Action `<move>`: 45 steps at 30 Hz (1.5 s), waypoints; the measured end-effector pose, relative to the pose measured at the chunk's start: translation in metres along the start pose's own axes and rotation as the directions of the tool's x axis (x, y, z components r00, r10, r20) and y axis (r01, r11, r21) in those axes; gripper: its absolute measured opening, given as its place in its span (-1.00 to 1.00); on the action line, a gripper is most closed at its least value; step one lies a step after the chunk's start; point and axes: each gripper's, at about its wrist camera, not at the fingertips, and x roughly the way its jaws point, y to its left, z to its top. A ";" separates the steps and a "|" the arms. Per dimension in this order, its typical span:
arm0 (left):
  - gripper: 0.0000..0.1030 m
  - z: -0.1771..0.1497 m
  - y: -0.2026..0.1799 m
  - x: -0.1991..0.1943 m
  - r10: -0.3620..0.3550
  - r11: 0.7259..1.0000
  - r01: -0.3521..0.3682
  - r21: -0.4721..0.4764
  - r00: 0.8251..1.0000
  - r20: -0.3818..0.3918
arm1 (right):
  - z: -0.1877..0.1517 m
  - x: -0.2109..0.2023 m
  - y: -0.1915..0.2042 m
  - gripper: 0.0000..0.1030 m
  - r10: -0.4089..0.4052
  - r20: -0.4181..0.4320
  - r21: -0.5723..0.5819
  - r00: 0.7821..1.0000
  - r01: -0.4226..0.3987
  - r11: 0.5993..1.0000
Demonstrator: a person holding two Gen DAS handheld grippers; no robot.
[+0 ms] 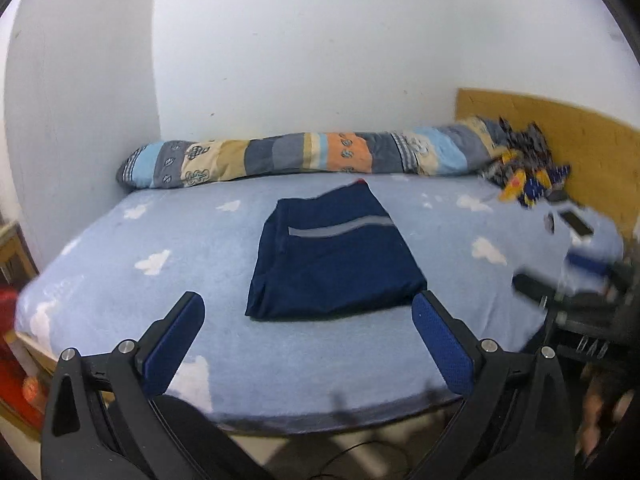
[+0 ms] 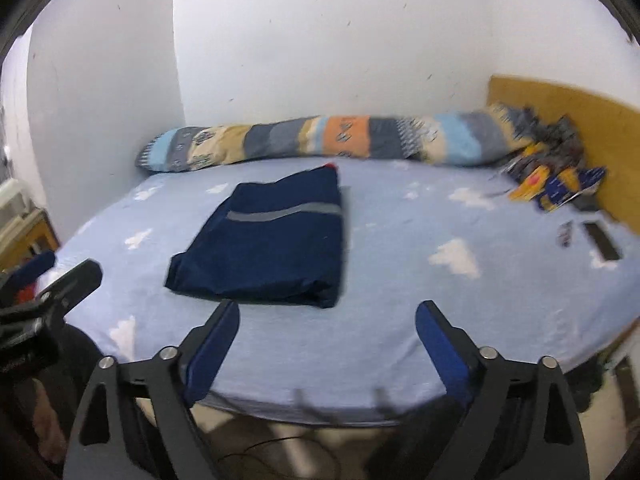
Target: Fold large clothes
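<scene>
A navy garment (image 1: pixel 332 256) with a grey stripe lies folded into a rectangle on the light blue bed (image 1: pixel 160 280). It also shows in the right wrist view (image 2: pixel 268 244). My left gripper (image 1: pixel 308 304) is open and empty, held just short of the garment's near edge. My right gripper (image 2: pixel 326 312) is open and empty, near the garment's near right corner. The other gripper shows blurred at the right edge of the left wrist view (image 1: pixel 560 292) and at the left edge of the right wrist view (image 2: pixel 60 284).
A long patchwork bolster (image 1: pixel 312 156) lies along the white wall at the back. A crumpled patterned cloth (image 1: pixel 524 172) and a phone (image 1: pixel 576 222) lie at the back right by a wooden headboard (image 1: pixel 560 140). The bed's front edge is just below the grippers.
</scene>
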 end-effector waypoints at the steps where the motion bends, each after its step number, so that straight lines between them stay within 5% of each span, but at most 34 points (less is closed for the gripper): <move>1: 1.00 -0.001 -0.003 -0.002 0.003 1.000 -0.003 0.012 1.000 0.004 | 0.003 -0.006 0.002 0.98 -0.028 0.026 -0.009 0.999 0.029 1.000; 4: 1.00 0.001 -0.007 0.009 0.036 0.999 -0.034 0.040 0.998 -0.042 | 0.000 -0.008 0.010 1.00 -0.092 0.108 -0.045 0.990 0.097 0.994; 8: 1.00 0.000 -0.008 0.033 0.090 0.995 -0.084 0.046 0.988 -0.127 | -0.001 0.017 0.012 1.00 -0.059 0.019 -0.018 0.998 0.060 0.998; 13: 1.00 0.004 -0.011 0.059 0.167 0.984 -0.155 0.084 0.974 -0.154 | 0.002 0.025 0.028 1.00 -0.081 0.025 -0.081 0.996 0.083 0.993; 22: 1.00 -0.012 -0.010 0.118 0.146 0.989 -0.144 0.032 0.924 -0.353 | 0.014 0.070 0.028 1.00 -0.110 -0.072 -0.135 0.991 0.100 0.986; 30: 1.00 -0.018 -0.007 0.135 0.134 0.989 -0.145 0.006 0.898 -0.419 | 0.009 0.095 0.030 1.00 -0.103 -0.160 -0.134 0.982 0.081 0.988; 45: 1.00 -0.019 -0.008 0.138 0.141 0.989 -0.145 0.026 0.890 -0.433 | 0.009 0.103 0.031 1.00 -0.109 -0.186 -0.124 0.976 0.087 0.988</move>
